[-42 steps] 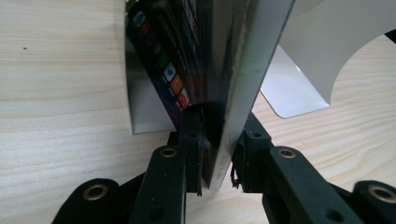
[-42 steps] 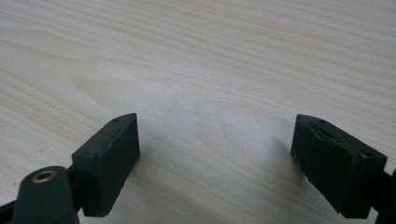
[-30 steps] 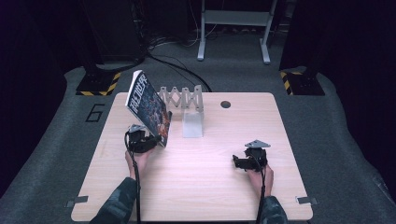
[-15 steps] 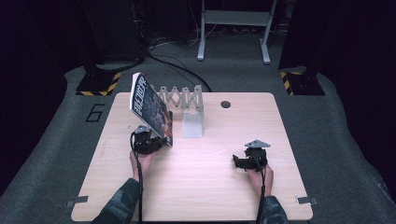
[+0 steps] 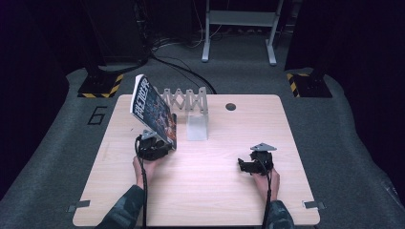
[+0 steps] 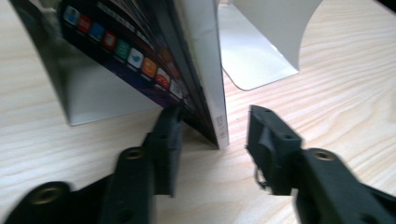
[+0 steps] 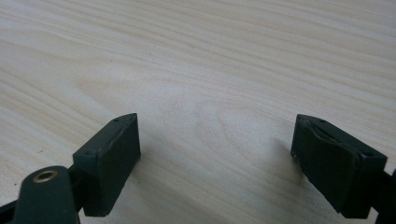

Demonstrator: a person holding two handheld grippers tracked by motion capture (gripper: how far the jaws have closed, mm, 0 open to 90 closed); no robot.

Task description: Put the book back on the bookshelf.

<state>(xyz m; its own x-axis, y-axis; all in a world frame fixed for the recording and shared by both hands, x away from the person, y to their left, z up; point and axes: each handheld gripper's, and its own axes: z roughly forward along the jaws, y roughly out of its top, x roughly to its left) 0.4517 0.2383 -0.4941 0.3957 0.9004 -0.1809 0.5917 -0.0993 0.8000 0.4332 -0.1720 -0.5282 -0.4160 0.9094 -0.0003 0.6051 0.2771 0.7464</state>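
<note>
A book [image 5: 154, 112] with a dark, colourful cover stands tilted on the table's left half, its top leaning away to the left. Its white-edged lower corner [image 6: 219, 133] rests on the wood between the jaws of my left gripper [image 6: 217, 135]. That gripper [image 5: 155, 145] is open: the left jaw is against the cover and the right jaw stands apart from the spine. A grey metal bookend [image 6: 88, 95] is behind the book. My right gripper [image 5: 244, 166] rests on the right half of the table, open [image 7: 217, 149] over bare wood.
A white bookend [image 5: 197, 128] stands just right of the book, its base [image 6: 252, 65] close ahead of the left jaws. A folding accordion rack [image 5: 184, 99] lies at the table's far edge, with a round hole [image 5: 230, 106] to its right.
The left gripper and the book's lower edge have shifted slightly right, toward the white bookend. The right gripper has stayed put.
</note>
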